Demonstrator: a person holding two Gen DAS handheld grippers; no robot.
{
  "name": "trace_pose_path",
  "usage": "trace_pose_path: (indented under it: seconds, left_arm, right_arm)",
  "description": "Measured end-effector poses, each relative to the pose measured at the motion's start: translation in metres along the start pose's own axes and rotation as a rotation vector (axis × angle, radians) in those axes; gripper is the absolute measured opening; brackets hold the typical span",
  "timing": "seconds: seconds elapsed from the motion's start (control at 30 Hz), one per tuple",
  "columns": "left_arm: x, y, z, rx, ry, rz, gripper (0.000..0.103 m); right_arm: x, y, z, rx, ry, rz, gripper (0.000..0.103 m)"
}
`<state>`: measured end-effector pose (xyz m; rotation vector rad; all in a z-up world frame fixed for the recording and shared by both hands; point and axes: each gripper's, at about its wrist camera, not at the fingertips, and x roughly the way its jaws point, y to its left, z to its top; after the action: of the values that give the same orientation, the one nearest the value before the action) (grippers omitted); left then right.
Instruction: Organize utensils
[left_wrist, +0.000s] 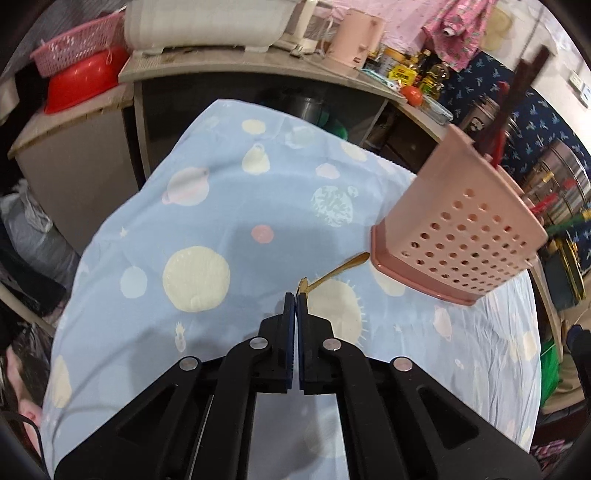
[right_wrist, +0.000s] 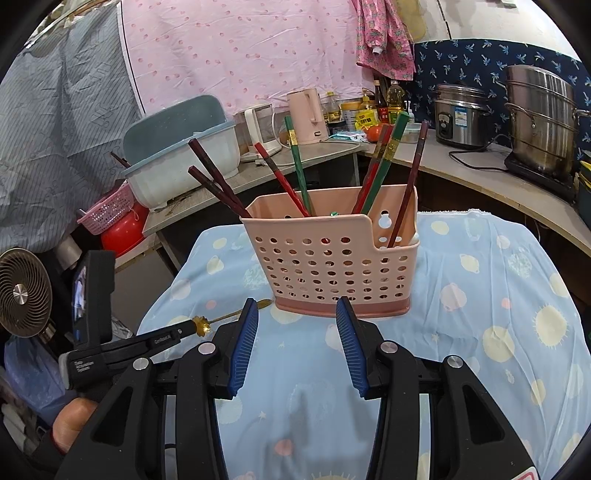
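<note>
One hand-held gripper (left_wrist: 296, 295) low, level, clamping spoon (left_wrist: 334, 272)

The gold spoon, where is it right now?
The slim gold metal spoon is pinched by one end in the left gripper, its length reaching toward the base of the pink perforated plastic utensil holder, above the blue planet-print tablecloth.

Holder (right_wrist: 332, 258) on tablecloth (right_wrist: 480, 295), chopsticks (right_wrist: 299, 173) in holder, spoon (left_wrist: 338, 271) left of holder, counter (right_wrist: 461, 166) behind
</note>
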<state>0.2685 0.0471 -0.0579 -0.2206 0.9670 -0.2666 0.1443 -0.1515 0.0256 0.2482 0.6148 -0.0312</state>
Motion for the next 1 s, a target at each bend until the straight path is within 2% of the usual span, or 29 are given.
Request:
trace_pose_path:
  seconds: [0.43, 0.6, 1.0]
  left_arm:
    - [-0.075, -0.055, -0.015, 0.232, -0.069, 0.011, 0.001]
    - [-0.099, -0.075, -0.020, 0.293, -0.111, 0.005, 0.001]
    - [-0.153, -0.127, 0.005, 0.387, -0.246, -0.035, 0.001]
  right_arm:
    - [-0.016, -0.012, -0.013, 0.006, 0.012, -0.024, 0.043]
    - [-0.021, -0.022, -0.012, 0.020, 0.014, -0.041, 0.043]
    - [-0.035, -0.027, 0.001, 0.026, -0.023, -0.041, 0.043]
